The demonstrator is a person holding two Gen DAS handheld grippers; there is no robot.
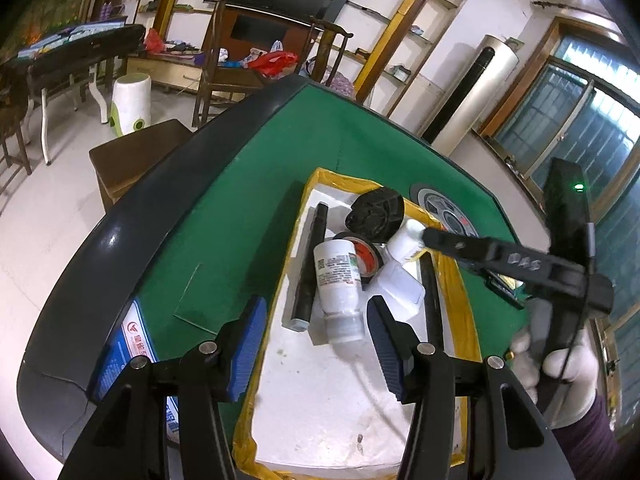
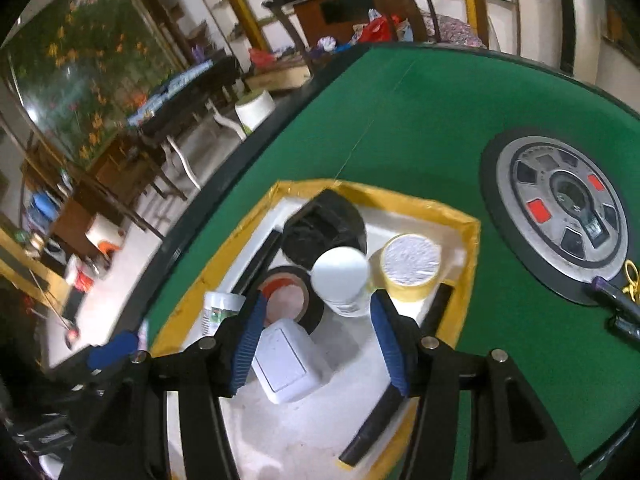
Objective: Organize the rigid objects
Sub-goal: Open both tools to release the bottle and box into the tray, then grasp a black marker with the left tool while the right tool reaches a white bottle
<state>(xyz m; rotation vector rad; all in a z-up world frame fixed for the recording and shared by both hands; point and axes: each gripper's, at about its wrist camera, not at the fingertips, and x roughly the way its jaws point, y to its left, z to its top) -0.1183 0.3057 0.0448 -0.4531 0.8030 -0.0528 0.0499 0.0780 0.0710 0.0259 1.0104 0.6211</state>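
A white foam box (image 1: 320, 380) edged in yellow tape sits on the green table (image 1: 240, 208). It holds a lying white labelled bottle (image 1: 336, 276), a black rod (image 1: 310, 264), a black tape roll (image 1: 362, 256), a black round part (image 1: 374, 214) and a white switch box (image 1: 400, 288). My left gripper (image 1: 316, 340) hangs open over the box, with the bottle's cap just beyond its tips. My right gripper (image 2: 320, 336) is open too, above the switch box (image 2: 284, 360). An upright white bottle (image 2: 340, 280) stands past its tips, beside a yellow tape roll (image 2: 410, 266).
The table's round control dial (image 2: 560, 208) lies right of the box, with keys and a dark tool (image 2: 624, 300) at its edge. A black bar (image 2: 380, 400) rests along the box's right wall. A blue printed packet (image 1: 124, 344) lies at the table's left rim. Chairs and clutter stand behind.
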